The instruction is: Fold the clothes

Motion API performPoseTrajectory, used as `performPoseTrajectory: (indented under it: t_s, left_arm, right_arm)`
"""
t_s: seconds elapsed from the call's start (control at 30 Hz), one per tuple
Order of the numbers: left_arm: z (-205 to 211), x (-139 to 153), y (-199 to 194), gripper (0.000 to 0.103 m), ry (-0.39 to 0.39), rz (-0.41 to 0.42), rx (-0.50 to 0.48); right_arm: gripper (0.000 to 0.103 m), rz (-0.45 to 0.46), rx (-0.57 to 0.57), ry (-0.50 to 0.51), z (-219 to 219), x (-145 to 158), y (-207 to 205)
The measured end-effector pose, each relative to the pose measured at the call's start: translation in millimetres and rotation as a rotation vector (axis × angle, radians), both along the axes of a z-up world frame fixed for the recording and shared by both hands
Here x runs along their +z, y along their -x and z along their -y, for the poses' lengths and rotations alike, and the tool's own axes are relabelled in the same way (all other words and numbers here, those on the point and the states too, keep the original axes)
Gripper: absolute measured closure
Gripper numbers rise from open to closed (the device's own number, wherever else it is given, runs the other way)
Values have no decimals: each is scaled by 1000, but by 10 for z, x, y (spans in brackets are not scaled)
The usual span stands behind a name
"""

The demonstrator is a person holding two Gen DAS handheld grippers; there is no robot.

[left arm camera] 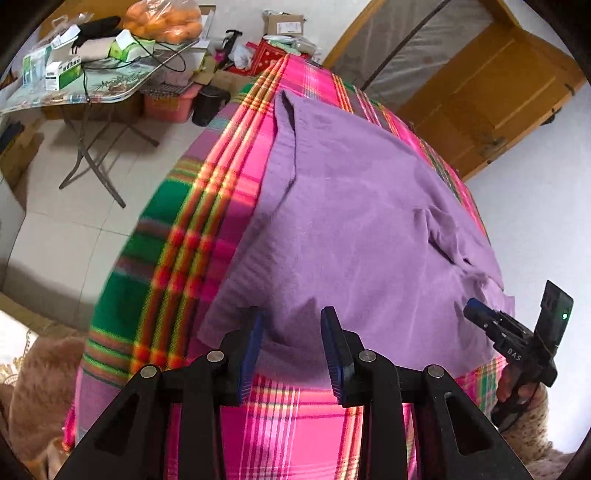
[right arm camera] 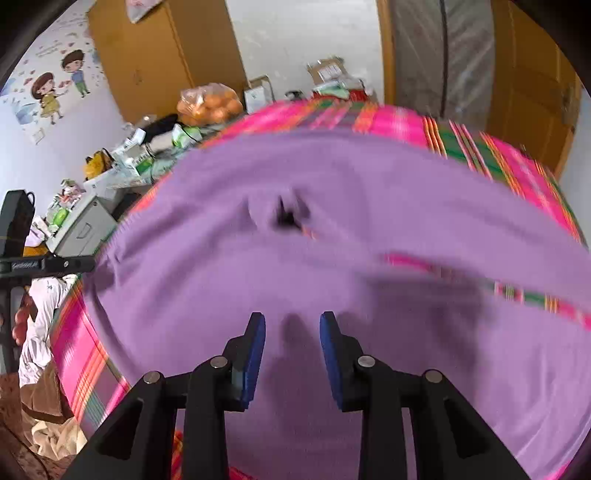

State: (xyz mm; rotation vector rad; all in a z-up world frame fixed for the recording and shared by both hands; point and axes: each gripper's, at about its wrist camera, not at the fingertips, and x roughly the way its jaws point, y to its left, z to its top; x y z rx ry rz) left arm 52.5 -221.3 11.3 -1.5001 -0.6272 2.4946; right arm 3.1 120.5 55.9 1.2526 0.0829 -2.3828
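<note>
Purple knitwear, a sweater (left arm camera: pixel 354 221), lies spread flat on a bed covered by a pink, green and orange plaid sheet (left arm camera: pixel 177 258). Left gripper (left arm camera: pixel 291 332) hangs over the garment's near hem, jaws spread with nothing pinched between its blue pads (left arm camera: pixel 334 350). Right gripper (right arm camera: pixel 291 332) hovers above the purple cloth, jaws parted and nothing between them.

Beyond the bed, pale floor tiles (left arm camera: pixel 74 221) carry a folding table (left arm camera: pixel 110 81) crowded with boxes and a bag of oranges (left arm camera: pixel 166 18); a wooden door (left arm camera: pixel 491 92) stands at the far right.

Only the left wrist view shows the right gripper from outside, at the sweater's right edge, and the garment's sleeve along the bed's left side. Only the right wrist view, blurred, shows a cartoon wall sticker (right arm camera: pixel 55 88) and a wooden wardrobe (right arm camera: pixel 159 51).
</note>
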Motion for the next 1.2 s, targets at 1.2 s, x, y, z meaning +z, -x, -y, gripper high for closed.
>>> performPoseTrajectory:
  t_s: [1.2]
  left_arm:
    - [388,-219,2356,69,-341,117,2]
  right_arm:
    - [71,29,32,-5,832,149,2063]
